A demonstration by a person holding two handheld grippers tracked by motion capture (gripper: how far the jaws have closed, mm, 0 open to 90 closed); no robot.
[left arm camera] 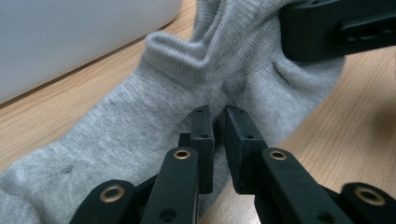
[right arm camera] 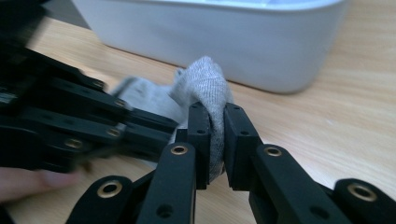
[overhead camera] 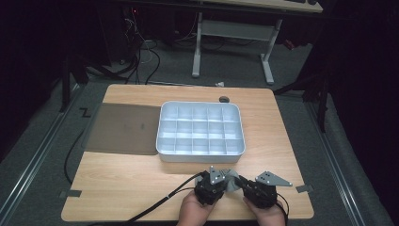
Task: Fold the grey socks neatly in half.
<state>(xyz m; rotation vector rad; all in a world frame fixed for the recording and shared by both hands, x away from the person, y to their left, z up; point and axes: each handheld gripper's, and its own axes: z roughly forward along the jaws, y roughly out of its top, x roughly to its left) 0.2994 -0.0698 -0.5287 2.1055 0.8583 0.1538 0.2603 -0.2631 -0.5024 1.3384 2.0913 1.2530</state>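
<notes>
High view: a soft grey knitted sock [overhead camera: 230, 180] lies on the pale wooden table [overhead camera: 141, 183], near the person's edge, just in front of the white plastic divided tray [overhead camera: 201, 130]. The left gripper [overhead camera: 220, 181] and the right gripper [overhead camera: 240, 181] meet at it from either side. A dark flat mat [overhead camera: 123, 128] lies left of the tray.

Left gripper view: the sock spreads flat across the wood, ribbed cuff toward the tray wall. Jaws nearly together, pinching a small fold of the knit mid-body. The right gripper's jaw sits on the cloth at upper right.

Right gripper view: jaws clamped on a bunched ridge of the sock, which stands up in a peak above the pads [right arm camera: 201, 135]; the rest drapes toward the left gripper.

Judgement: light, limp, stretchy, not fragile, not slippery. It will sag and fold wherever unsupported. Best hold is a pinched fold of doubled fabric, or the thicker ribbed cuff.
</notes>
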